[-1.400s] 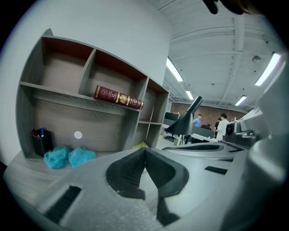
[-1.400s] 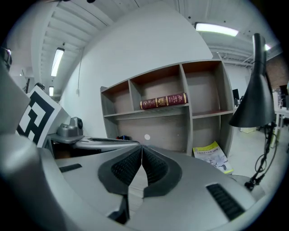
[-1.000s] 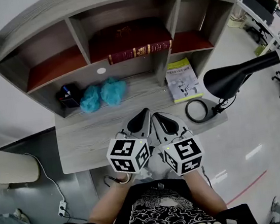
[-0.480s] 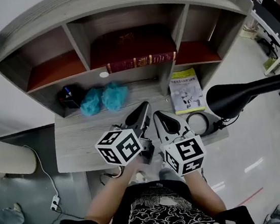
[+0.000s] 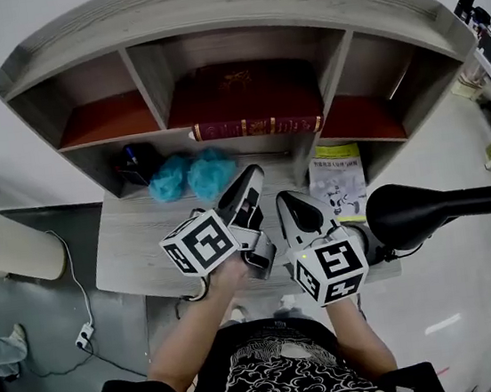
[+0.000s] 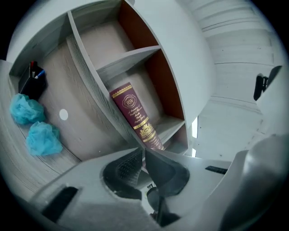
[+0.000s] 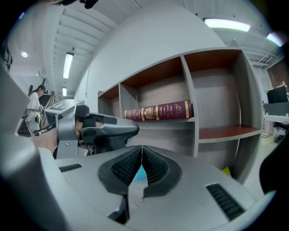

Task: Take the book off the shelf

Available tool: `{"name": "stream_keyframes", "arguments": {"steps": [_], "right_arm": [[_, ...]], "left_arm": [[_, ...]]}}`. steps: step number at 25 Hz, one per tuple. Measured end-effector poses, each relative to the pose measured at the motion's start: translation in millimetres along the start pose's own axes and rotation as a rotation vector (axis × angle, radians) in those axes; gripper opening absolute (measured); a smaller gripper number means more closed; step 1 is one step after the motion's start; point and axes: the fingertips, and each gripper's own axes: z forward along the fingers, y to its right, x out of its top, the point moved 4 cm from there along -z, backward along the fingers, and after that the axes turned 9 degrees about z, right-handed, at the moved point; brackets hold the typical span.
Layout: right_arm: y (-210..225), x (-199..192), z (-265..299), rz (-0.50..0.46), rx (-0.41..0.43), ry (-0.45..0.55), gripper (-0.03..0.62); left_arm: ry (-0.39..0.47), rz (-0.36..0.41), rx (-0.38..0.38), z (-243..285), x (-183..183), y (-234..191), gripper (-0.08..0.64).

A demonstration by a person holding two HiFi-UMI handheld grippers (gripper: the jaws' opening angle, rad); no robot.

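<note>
A dark red book [image 5: 254,127] with gold lettering on its spine lies flat in the middle compartment of the grey shelf [image 5: 152,84]. My left gripper [image 5: 252,173] is shut and empty. Its tip hovers just below and in front of the book's spine. Beside it and slightly nearer to me, my right gripper [image 5: 282,197] is also shut with nothing in it. In the left gripper view the book [image 6: 137,121] stands just beyond the closed jaws [image 6: 143,151]. The right gripper view shows the book [image 7: 158,111] above its closed jaws [image 7: 142,149], with the left gripper [image 7: 128,128] at the left.
Two teal fluffy balls [image 5: 191,175] and a black pen holder [image 5: 134,161] sit on the desk [image 5: 132,250] under the shelf. A booklet [image 5: 337,183] lies at the right, next to a black desk lamp [image 5: 445,209]. The outer shelf compartments hold nothing.
My left gripper has lifted and moved forward toward the shelf, tilting to the right. The right gripper moved only slightly. Both stayed shut. The head view shifted toward the shelf.
</note>
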Motion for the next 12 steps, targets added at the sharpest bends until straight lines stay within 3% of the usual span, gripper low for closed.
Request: {"name": "stream_keyframes", "arguments": {"steps": [2, 9, 12], "right_arm": [[4.6, 1.8, 3.6, -0.003, 0.017, -0.003, 0.017], [12.3, 7.4, 17.3, -0.018, 0.084, -0.014, 0.017], [15.5, 9.3, 21.4, -0.024, 0.103, -0.019, 0.017]], "left_arm": [[0.044, -0.029, -0.009, 5.5, 8.2, 1.8, 0.014], [0.134, -0.265, -0.055, 24.6, 22.4, -5.7, 0.163], [0.175, -0.322, -0.074, 30.5, 28.5, -7.5, 0.223]]}}
